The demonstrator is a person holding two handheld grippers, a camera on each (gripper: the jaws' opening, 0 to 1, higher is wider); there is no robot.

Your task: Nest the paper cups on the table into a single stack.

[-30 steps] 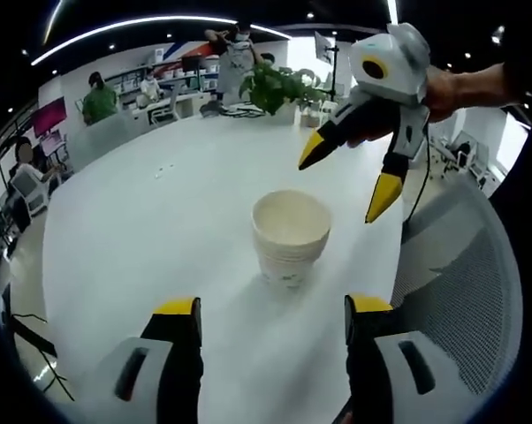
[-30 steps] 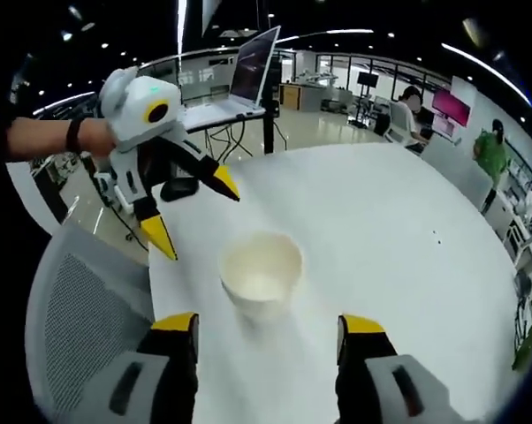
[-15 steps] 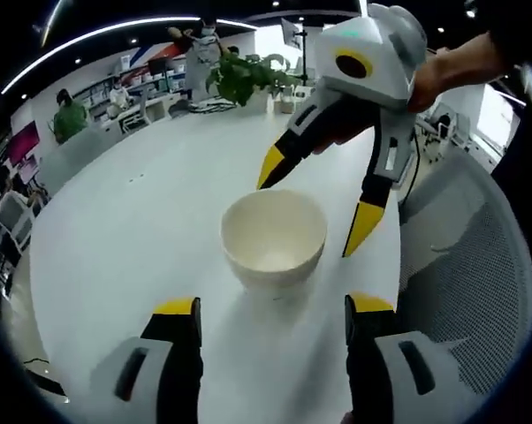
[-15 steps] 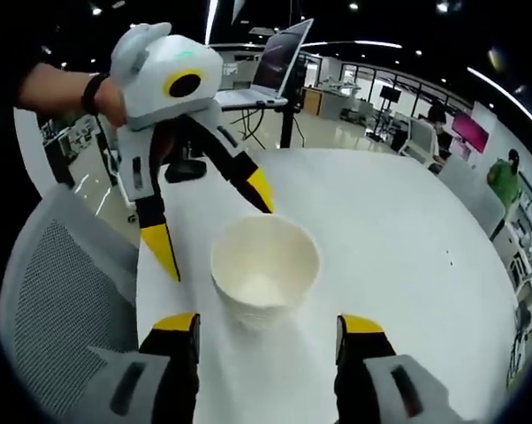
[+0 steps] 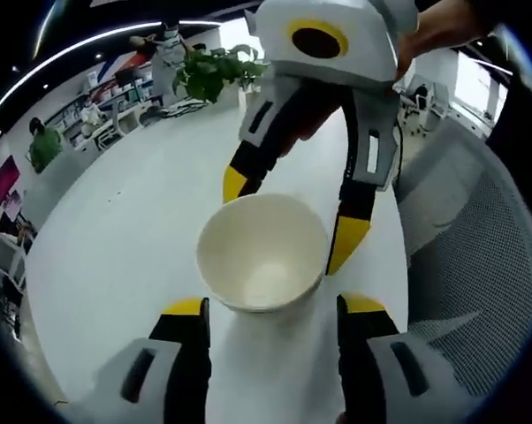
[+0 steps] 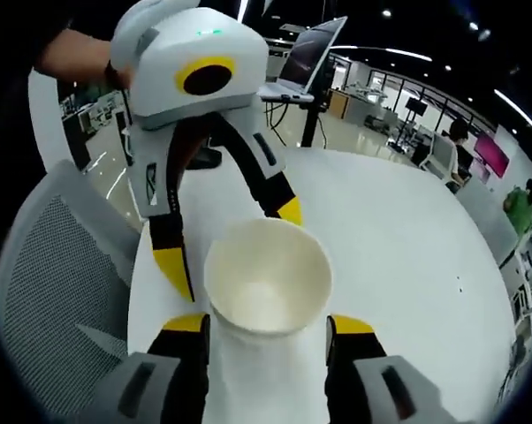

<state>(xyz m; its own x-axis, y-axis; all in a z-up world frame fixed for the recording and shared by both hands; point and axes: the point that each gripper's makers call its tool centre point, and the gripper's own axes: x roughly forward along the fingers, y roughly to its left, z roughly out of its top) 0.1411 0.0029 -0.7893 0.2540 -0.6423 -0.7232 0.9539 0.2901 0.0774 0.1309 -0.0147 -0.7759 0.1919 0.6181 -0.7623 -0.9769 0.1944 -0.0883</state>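
A nested stack of white paper cups (image 5: 262,252) stands upright near the edge of the white round table (image 5: 116,230). My left gripper (image 5: 273,309) is open, its yellow-tipped jaws straddling the near side of the stack. My right gripper (image 5: 291,212) comes in from the opposite side, also open, with one jaw at each flank of the cup rim. In the right gripper view the same cup stack (image 6: 266,274) sits between my right gripper's (image 6: 268,324) open jaws. The left gripper (image 6: 232,240) faces it across the rim. Neither gripper visibly squeezes the cups.
A grey mesh office chair (image 5: 465,247) stands against the table edge beside the cups, also seen as the chair (image 6: 58,265). A potted plant (image 5: 209,75) sits at the table's far side. A laptop (image 6: 306,62) rests on a stand beyond. People stand in the background.
Both grippers have closed in on the cup stack from opposite sides. The stack now fills the space between each pair of open jaws and has not moved on the table.
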